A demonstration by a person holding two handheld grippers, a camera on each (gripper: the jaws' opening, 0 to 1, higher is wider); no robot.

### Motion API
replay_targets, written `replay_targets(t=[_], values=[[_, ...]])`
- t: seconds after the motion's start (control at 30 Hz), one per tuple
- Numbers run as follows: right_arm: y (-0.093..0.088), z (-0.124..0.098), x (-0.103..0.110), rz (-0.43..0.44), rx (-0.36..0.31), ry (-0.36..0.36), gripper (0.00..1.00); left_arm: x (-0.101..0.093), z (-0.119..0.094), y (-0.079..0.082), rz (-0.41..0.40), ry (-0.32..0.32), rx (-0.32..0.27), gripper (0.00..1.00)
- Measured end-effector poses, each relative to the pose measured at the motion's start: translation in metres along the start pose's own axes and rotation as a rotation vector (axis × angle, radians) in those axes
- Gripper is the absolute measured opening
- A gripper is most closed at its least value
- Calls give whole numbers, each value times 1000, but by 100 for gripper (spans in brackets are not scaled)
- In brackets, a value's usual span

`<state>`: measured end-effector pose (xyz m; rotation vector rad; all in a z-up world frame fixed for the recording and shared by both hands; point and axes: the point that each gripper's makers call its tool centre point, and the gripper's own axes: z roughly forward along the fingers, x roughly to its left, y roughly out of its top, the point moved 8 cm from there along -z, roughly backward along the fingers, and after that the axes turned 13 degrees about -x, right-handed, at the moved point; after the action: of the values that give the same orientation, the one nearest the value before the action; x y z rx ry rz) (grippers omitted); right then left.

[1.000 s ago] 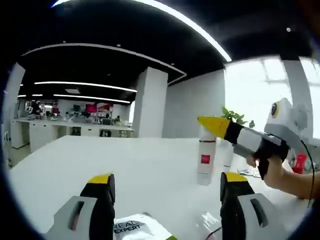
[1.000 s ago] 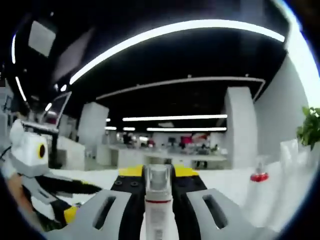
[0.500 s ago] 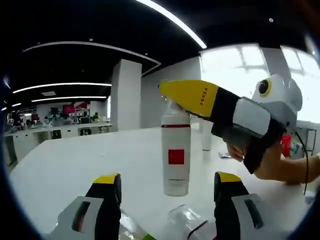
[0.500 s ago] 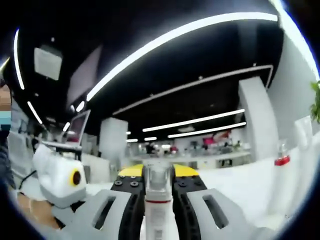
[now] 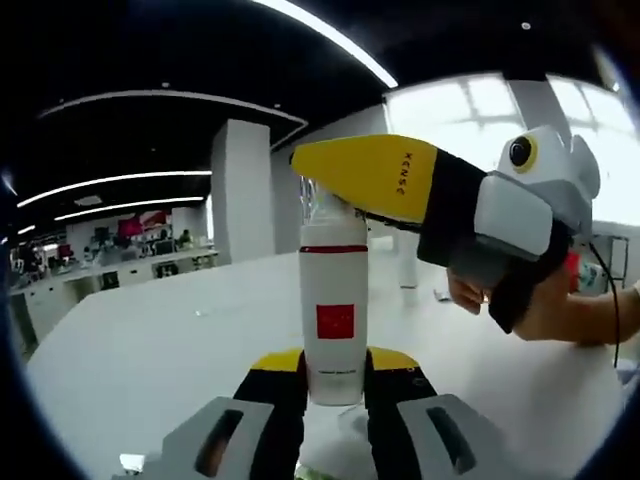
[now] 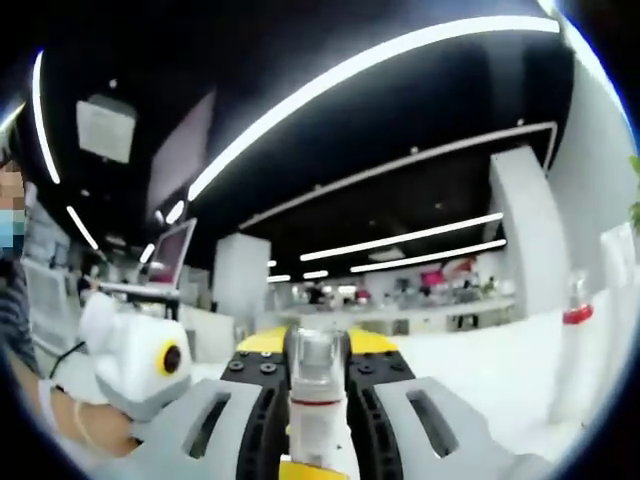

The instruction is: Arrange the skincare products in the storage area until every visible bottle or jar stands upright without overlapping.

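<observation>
- I have the tall white cylindrical bottle with a red band and red square label (image 5: 334, 320) standing upright on the white tabletop (image 5: 130, 350), held at two heights, I judge, to keep it from tipping while it is set in place.
- My left gripper (image 5: 334, 385) has its yellow-tipped jaws brought in against the bottle's lower body, one on each side, so it is clamped on the base.
- My right gripper (image 5: 345, 195) comes in from the right of the left gripper view, its yellow jaw lying across the bottle's clear cap; a hand (image 5: 475, 292) grips its handle.
- In the right gripper view, that gripper's own jaws (image 6: 317, 375) are pressed together on the bottle's clear cap and neck (image 6: 315, 375), just above the red band.
- Further back on the table stands a second white bottle (image 5: 407, 262), well apart from the held one; a slim bottle with a red collar (image 6: 570, 345) stands at the right of the right gripper view.
- The held bottle's foot is covered by my left jaws, so I cannot tell whether it rests flat on the table.
- The label print is too small to read, and something clear lies below the left jaws, cut off.
</observation>
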<state>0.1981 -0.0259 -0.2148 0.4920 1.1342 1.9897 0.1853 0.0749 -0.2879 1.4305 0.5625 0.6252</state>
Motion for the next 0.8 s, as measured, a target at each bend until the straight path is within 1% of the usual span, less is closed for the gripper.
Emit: replay_targets(t=[0.07,0.1,0.13,0.17,0.2,0.23,0.27,0.3,0.33,0.47,0.53,0.6,0.67,0.73,0.8], values=[[0,-2,3,-4,6,5,19,2,-2,1,29,25,15,21],[0,-3,4,-6,10,8,20,2,-3,1,27,27,13,21],[-3,-3,5,22,45,11,24,3,-3,3,22,33,8,21],[-4,-3,8,38,55,21,29,4,-4,3,21,34,4,21],[-8,-1,11,82,80,43,35,5,-4,4,23,40,2,21],[-11,0,12,107,96,61,41,6,-4,3,30,40,3,21],[-12,0,13,116,106,63,42,6,-4,3,31,40,3,21],[-14,-2,16,125,130,65,40,7,-4,2,36,39,4,21],[-16,-3,17,115,151,68,39,7,-4,2,40,35,4,21],[-21,-5,24,110,199,96,40,4,-2,0,40,2,14,21],[-22,-6,24,107,224,93,39,3,-2,0,43,-7,15,21],[-21,-9,22,141,242,83,36,3,-1,-1,44,-12,16,21],[-22,-11,19,148,270,76,34,3,-1,-1,37,-17,12,21],[-22,-12,17,155,277,72,29,4,-1,-1,32,-15,13,21],[-23,-14,16,160,296,68,25,4,0,-3,17,-29,24,21]])
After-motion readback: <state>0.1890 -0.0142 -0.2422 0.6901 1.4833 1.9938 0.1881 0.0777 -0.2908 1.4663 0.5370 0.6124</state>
